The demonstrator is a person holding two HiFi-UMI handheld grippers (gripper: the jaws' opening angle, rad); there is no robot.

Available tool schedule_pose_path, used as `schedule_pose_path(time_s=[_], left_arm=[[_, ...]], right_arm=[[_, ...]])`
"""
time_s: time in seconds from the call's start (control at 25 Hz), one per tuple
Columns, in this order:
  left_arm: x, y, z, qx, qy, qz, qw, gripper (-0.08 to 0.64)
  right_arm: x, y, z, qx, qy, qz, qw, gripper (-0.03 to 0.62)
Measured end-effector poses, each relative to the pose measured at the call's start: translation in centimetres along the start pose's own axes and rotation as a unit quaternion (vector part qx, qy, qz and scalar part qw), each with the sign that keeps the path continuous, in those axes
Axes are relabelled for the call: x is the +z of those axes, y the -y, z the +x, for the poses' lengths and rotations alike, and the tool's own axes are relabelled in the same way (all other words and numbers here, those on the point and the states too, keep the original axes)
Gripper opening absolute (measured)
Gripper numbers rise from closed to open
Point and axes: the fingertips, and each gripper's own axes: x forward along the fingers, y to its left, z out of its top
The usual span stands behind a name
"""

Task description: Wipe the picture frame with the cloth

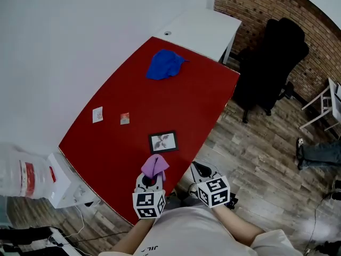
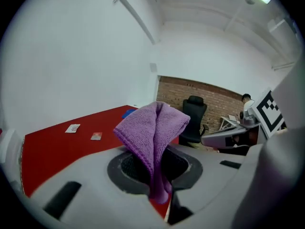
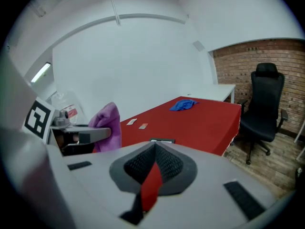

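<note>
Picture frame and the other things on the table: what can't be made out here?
- picture frame: too small in the head view to judge dust or its print. In the right gripper view, only a sliver shows over the right gripper.
- white card, red card: too small to read.
- purple cloth: lower end hidden inside the left gripper.
- clear container: cut off by the head view's left edge.

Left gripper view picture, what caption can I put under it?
Left tongs pinch a folded purple cloth, red table ahead.

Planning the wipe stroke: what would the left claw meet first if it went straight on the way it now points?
Probably the picture frame just ahead on the table, the left claw's purple cloth touching first.
</note>
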Motion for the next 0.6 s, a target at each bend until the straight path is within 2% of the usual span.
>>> schedule_pose_path(time_s=[0.6], left_arm=[[0.2, -0.8, -1.5, 0.016, 0.022, -0.009, 0.9996, 0.063]], right_arm=[[0.4, -1.9, 0.4, -0.006, -0.019, -0.050, 0.999, 0.003]])
